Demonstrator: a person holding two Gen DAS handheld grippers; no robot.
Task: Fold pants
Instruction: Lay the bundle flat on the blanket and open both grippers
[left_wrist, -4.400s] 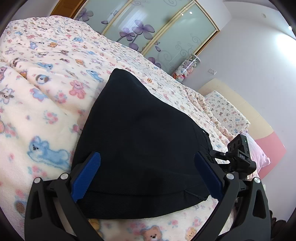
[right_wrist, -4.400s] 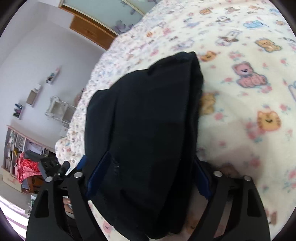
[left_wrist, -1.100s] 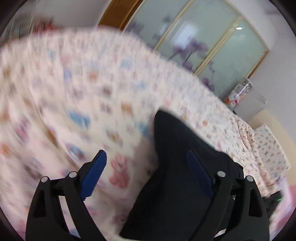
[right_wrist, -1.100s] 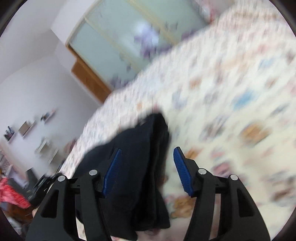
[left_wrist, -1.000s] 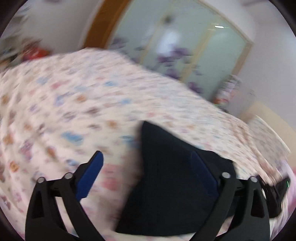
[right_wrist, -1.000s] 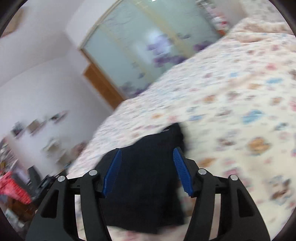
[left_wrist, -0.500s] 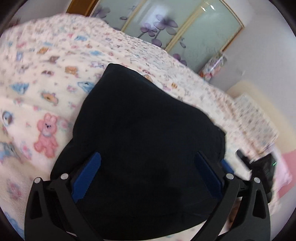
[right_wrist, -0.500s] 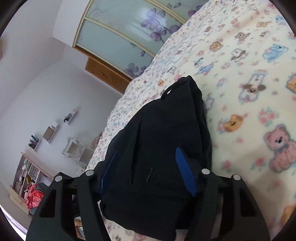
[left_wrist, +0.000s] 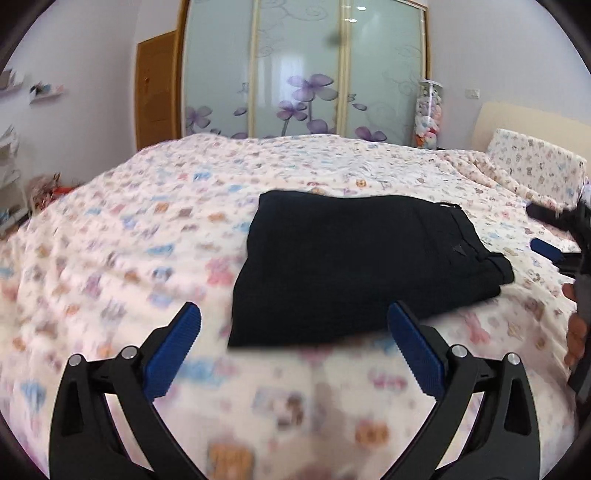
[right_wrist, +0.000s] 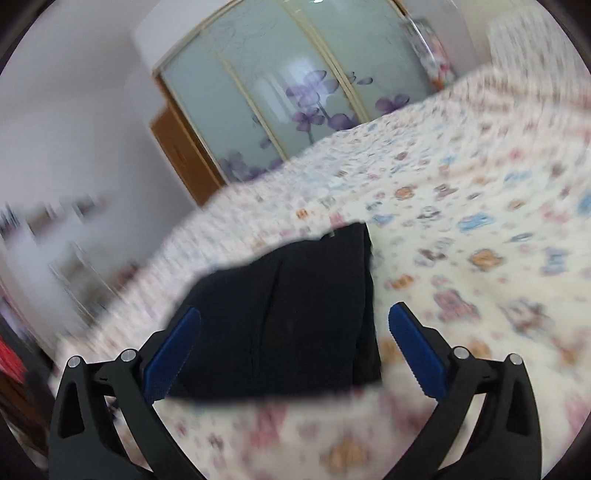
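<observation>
Left wrist cam looks level across the cartoon-print fleece bedspread (left_wrist: 110, 236) toward the frosted-glass floral wardrobe doors (left_wrist: 303, 70). Right wrist cam sits closer, tilted, same direction. Both share the folded black pants (left_wrist: 354, 258) (right_wrist: 288, 314), w/ doors behind.

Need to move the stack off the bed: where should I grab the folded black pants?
Take the folded black pants at the near straight edge, coming in low from the camera side with open left gripper; layers there lie flush on the patterned blanket.
</observation>
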